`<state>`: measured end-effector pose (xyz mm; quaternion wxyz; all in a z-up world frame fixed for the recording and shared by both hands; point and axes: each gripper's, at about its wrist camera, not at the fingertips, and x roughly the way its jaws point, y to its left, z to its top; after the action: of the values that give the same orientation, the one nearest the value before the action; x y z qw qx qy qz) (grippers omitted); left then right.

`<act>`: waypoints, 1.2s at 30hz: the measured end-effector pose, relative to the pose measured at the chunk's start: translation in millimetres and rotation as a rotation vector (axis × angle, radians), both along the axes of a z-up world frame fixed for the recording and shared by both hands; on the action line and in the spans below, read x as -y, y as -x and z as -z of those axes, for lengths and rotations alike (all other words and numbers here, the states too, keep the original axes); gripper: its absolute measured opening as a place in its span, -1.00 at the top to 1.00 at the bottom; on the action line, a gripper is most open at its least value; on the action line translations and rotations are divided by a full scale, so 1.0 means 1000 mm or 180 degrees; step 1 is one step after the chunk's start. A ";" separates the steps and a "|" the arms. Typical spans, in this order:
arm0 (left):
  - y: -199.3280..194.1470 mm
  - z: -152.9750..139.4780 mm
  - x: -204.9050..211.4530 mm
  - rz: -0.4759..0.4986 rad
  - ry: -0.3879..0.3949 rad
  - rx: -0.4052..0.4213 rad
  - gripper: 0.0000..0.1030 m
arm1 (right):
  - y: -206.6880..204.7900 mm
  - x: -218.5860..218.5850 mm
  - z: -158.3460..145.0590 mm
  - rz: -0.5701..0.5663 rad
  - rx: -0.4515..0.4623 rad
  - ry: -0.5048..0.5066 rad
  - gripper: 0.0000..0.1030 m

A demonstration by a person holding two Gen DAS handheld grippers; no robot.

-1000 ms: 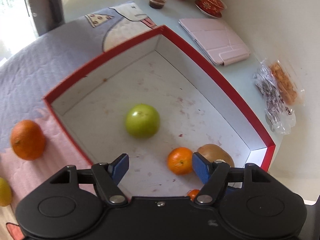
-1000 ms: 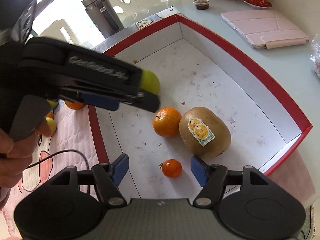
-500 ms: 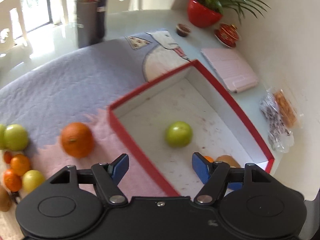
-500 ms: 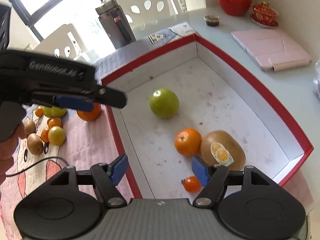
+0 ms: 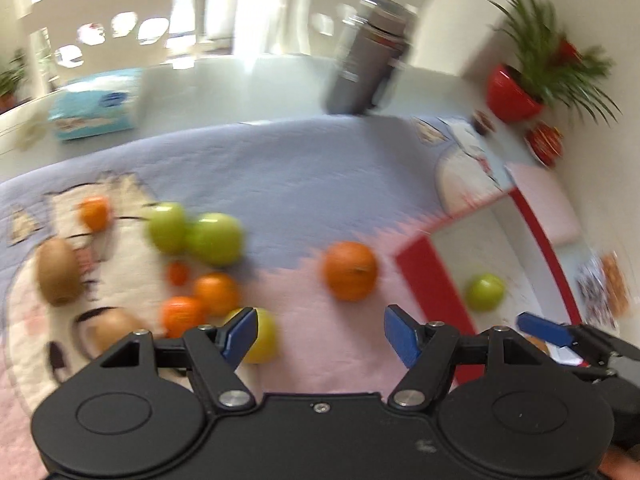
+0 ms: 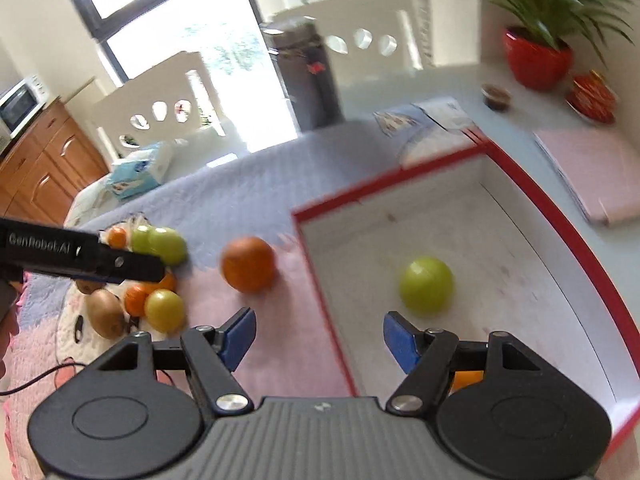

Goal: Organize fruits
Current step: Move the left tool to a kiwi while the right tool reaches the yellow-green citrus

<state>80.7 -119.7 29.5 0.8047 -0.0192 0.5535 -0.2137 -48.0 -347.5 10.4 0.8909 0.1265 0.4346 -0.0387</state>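
Now Between Picks — Both Hands Empty

Plainly, the left gripper (image 5: 318, 334) and right gripper (image 6: 316, 336) have released jaws, nothing between them. One green apple (image 6: 426, 285) lies in the red-rimmed box (image 6: 560, 224); a loose orange (image 5: 351, 271) waits at 12 o'clock of the left jaws — likely next, needing a straddle. A quilted cloth (image 5: 280, 168) covers the counter; a sunlit window stands beyond.

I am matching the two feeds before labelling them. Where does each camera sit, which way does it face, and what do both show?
Left wrist: on the left gripper, looking down over the blanket at the loose fruit pile; its open fingers and the right gripper's tip show.
Right wrist: on the right gripper, facing the red box; its open fingers, the left gripper and part of a hand show.
Shared: large orange, green apple in the box.
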 end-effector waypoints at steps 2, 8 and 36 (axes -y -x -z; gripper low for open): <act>-0.007 -0.001 -0.024 -0.0160 -0.0019 0.0016 -0.61 | -0.013 -0.012 -0.006 -0.0091 0.0043 0.0039 -0.41; -0.022 0.004 -0.089 -0.0568 -0.0072 -0.0023 -0.61 | -0.053 -0.056 -0.016 -0.0500 0.0099 0.0218 -0.42; -0.049 0.102 -0.136 -0.1076 0.0023 -0.0784 -0.70 | -0.134 -0.175 0.067 -0.1757 -0.0747 0.0412 -0.46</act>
<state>129.8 15.9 -72.5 0.7553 -0.1407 0.6358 -0.0737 85.8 -172.5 -56.9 0.8176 -0.0587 0.5492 0.1628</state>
